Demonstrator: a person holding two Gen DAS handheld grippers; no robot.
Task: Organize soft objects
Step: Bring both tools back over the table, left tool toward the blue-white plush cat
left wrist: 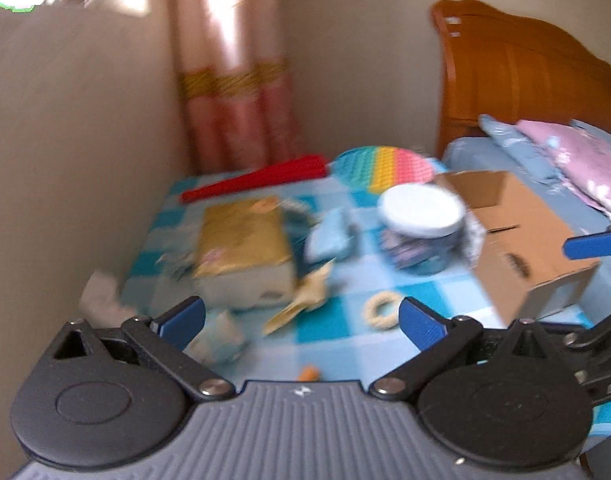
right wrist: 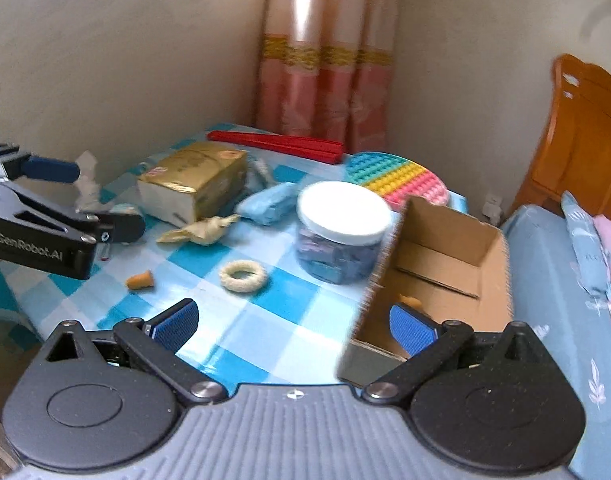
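A blue-and-white checked table (right wrist: 265, 320) holds small soft things: a cream fuzzy ring (right wrist: 242, 276) (left wrist: 381, 309), an orange foam plug (right wrist: 139, 280) (left wrist: 310, 373), a light blue cloth bundle (right wrist: 267, 202) (left wrist: 328, 236), a crumpled cream wrapper (right wrist: 203, 230) (left wrist: 305, 300) and crumpled white tissue (left wrist: 219, 336). An open cardboard box (right wrist: 437, 276) (left wrist: 517, 236) stands at the right edge with an orange piece inside. My left gripper (left wrist: 301, 320) is open and empty above the near-left table. My right gripper (right wrist: 293, 324) is open and empty at the box's front-left corner.
A gold tissue box (right wrist: 193, 184) (left wrist: 245, 248), a white-lidded jar (right wrist: 341, 232) (left wrist: 421, 228), a rainbow pop-it mat (right wrist: 401, 180) (left wrist: 385, 166) and a red folded fan (right wrist: 277, 144) (left wrist: 257, 178) sit on the table. A bed (right wrist: 553, 280) with pillows lies right; walls and a curtain stand behind.
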